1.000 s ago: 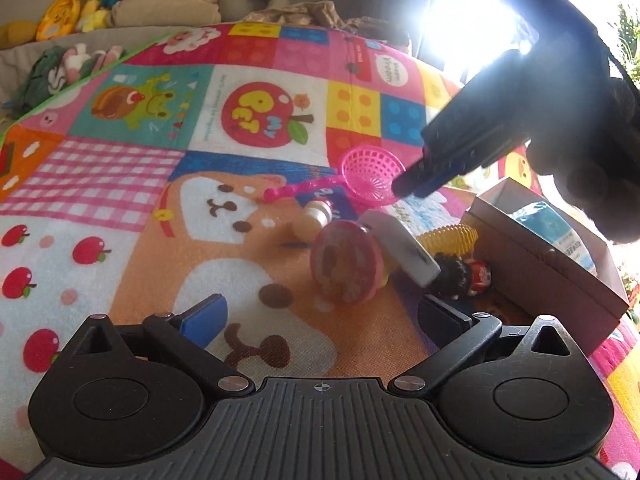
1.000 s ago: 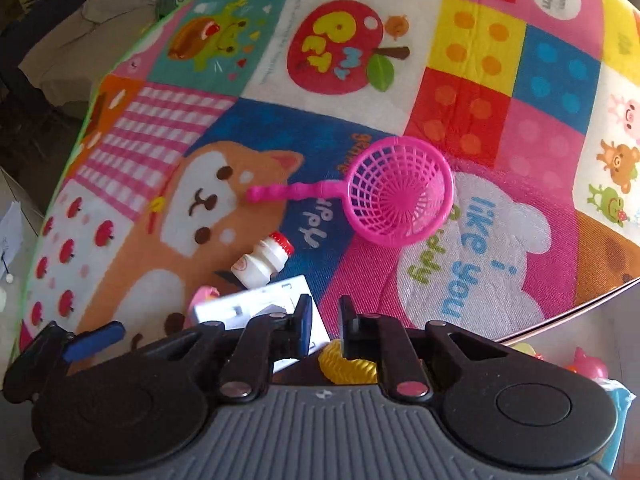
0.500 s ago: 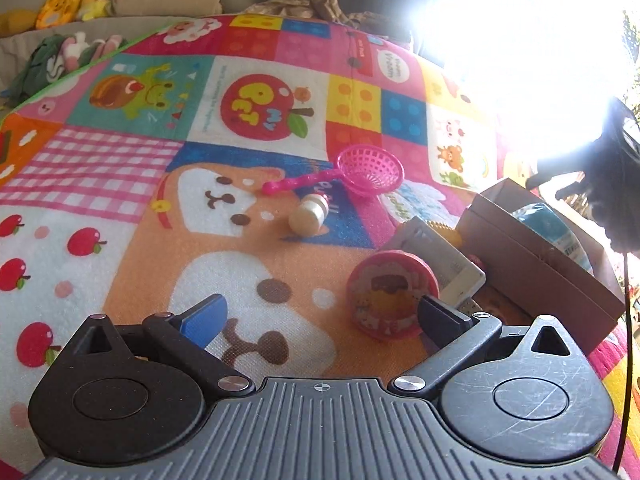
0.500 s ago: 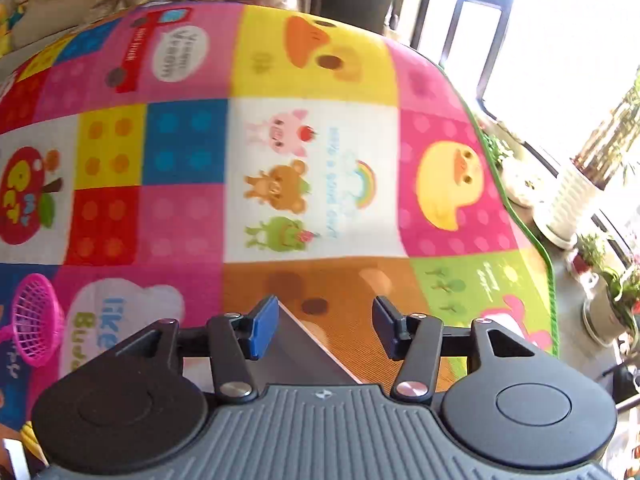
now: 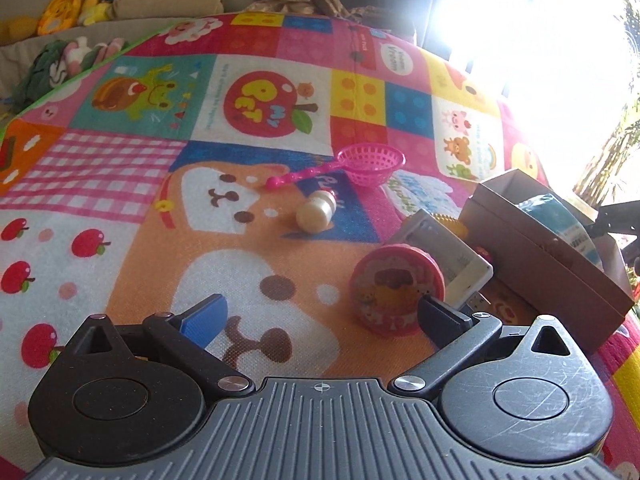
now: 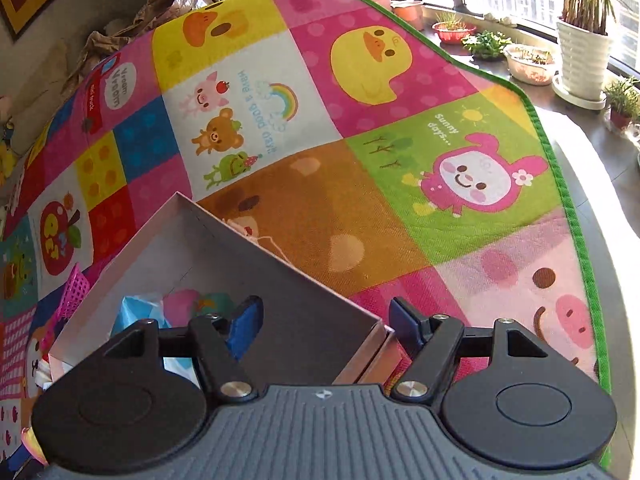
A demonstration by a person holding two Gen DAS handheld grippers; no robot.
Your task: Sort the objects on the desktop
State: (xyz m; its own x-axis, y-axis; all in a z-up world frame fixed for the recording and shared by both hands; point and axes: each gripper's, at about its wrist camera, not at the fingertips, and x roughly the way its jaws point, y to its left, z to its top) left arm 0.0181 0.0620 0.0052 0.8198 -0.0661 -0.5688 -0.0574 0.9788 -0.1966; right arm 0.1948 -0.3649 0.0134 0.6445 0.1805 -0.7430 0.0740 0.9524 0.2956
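Apparently the sorting is midway: several toys lie loose on the play mat (image 5: 120,208) while the cardboard box (image 5: 548,264), at the right of the left wrist frame, already holds a blue packet and a couple of small toys.

Both tongs are released and hold nothing. The left gripper (image 5: 320,314) hovers low at the bottom of its frame, its right finger just beside the round pink tin (image 5: 396,288), which leans against a white box (image 5: 452,256). Further up, near mid-frame, lie a small bottle (image 5: 316,210) and a pink strainer (image 5: 360,166).

The right gripper (image 6: 326,322) hangs over the cardboard box's near corner, lower centre of its own frame (its left finger is above the inside, its right finger outside the wall).

My judgement: the next pick is the step in hand. The tin looks the nearest candidate; the left gripper would need to shift right so its jaws straddle the tin before closing.
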